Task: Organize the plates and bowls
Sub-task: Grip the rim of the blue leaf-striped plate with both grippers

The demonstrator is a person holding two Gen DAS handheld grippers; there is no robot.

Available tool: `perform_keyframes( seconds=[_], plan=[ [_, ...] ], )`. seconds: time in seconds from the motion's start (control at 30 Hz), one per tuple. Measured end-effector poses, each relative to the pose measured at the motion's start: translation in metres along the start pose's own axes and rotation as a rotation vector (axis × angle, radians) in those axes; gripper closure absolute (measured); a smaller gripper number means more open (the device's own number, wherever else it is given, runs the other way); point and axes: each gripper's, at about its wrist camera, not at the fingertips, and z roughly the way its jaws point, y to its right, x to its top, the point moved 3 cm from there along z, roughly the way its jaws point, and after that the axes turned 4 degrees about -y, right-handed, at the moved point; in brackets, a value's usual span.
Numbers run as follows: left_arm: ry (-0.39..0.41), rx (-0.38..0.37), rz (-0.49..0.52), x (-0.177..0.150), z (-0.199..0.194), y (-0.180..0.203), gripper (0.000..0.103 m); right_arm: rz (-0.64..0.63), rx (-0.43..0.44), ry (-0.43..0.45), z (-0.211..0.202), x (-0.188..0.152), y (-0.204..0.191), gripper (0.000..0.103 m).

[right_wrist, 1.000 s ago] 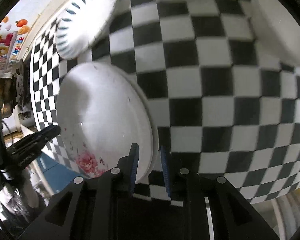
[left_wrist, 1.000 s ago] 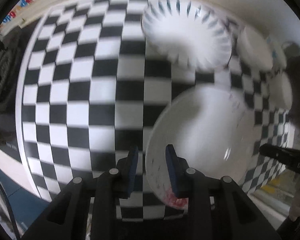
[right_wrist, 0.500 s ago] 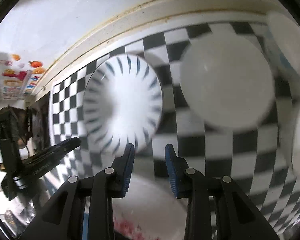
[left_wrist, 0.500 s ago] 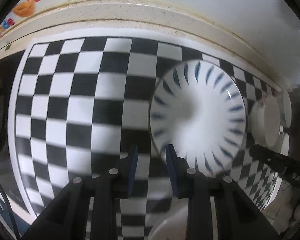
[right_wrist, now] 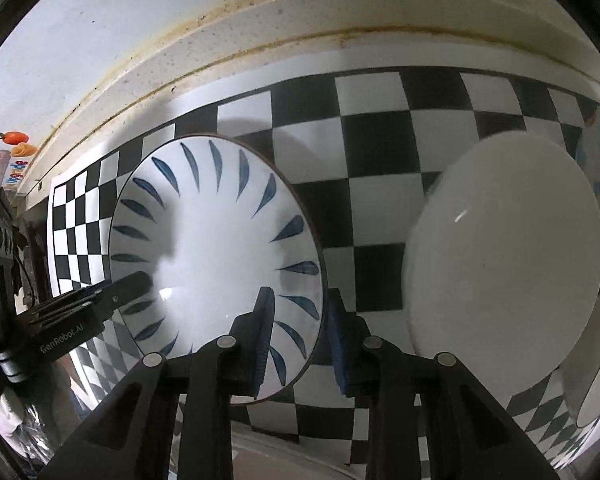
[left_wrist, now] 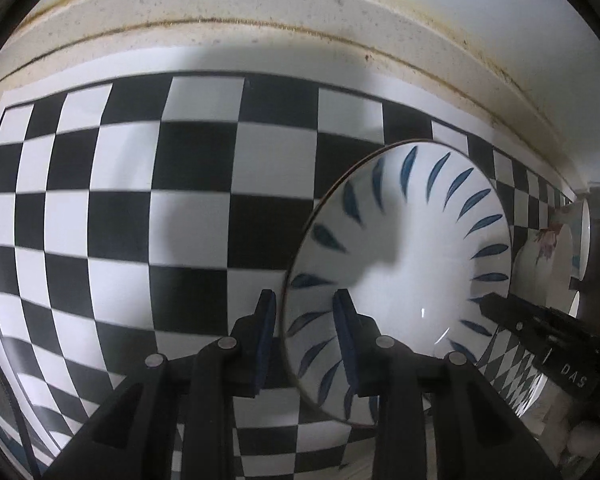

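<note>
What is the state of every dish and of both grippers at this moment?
blue-leaf plate: face up on the checkered mat.
white dish: on the mat, untouched.
left gripper: fingers apart, astride the plate's rim.
right gripper: fingers closing, rim between them, not pressing.

From my left wrist camera, the flowered plate (left_wrist: pixel 550 256) is mostly hidden behind the blue-leaf bowl (left_wrist: pixel 404 264) — dishes beyond it too small to tell. From my right, the white bowl (right_wrist: pixel 504 252) covers another dish at the picture's edge — only a sliver shows.
</note>
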Motion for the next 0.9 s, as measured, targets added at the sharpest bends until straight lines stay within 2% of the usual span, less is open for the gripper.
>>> perform_keyframes(
  seconds=[0.17, 0.27, 0.33, 0.4, 0.5, 0.53, 0.6, 0.7, 0.77, 0.83, 0.87, 0.9],
  plan=[
    [0.017, 0.028, 0.074, 0.008, -0.001, 0.008, 0.071, -0.058, -0.020, -0.030, 0.001, 0.001, -0.004, 0.077],
    [0.097, -0.022, 0.058, 0.006, -0.004, 0.013, 0.057, -0.068, -0.014, -0.046, 0.002, 0.004, -0.004, 0.078],
    [0.150, -0.088, 0.020, 0.004, -0.007, 0.009, 0.043, -0.083, -0.019, -0.053, 0.002, 0.006, -0.004, 0.078],
    [0.140, -0.093, 0.054, 0.002, -0.006, 0.014, 0.035, -0.088, -0.024, -0.061, 0.006, 0.007, -0.010, 0.078],
    [0.077, -0.054, 0.183, 0.004, 0.000, 0.032, 0.015, -0.085, -0.021, -0.065, 0.006, 0.010, -0.012, 0.078],
    [0.068, -0.043, 0.206, 0.004, 0.002, 0.036, 0.013, -0.084, -0.022, -0.067, 0.006, 0.010, -0.012, 0.078],
    [0.061, -0.034, 0.203, 0.002, 0.002, 0.039, 0.013, -0.089, -0.032, -0.070, 0.006, 0.012, -0.013, 0.078],
    [0.061, -0.081, 0.129, 0.002, 0.002, 0.033, 0.015, -0.086, -0.028, -0.074, 0.006, 0.014, -0.013, 0.078],
    [0.069, -0.099, 0.093, 0.005, -0.004, 0.018, 0.023, -0.076, -0.014, -0.070, 0.004, 0.016, -0.011, 0.078],
    [0.082, -0.097, 0.067, 0.008, -0.008, 0.011, 0.044, -0.064, -0.002, -0.071, 0.003, 0.018, -0.008, 0.078],
    [0.088, -0.093, 0.050, 0.008, -0.010, 0.005, 0.048, -0.060, -0.002, -0.071, 0.002, 0.018, -0.007, 0.078],
    [0.090, -0.092, 0.041, 0.008, -0.011, 0.001, 0.059, -0.055, -0.003, -0.068, 0.001, 0.019, -0.007, 0.078]
  ],
)
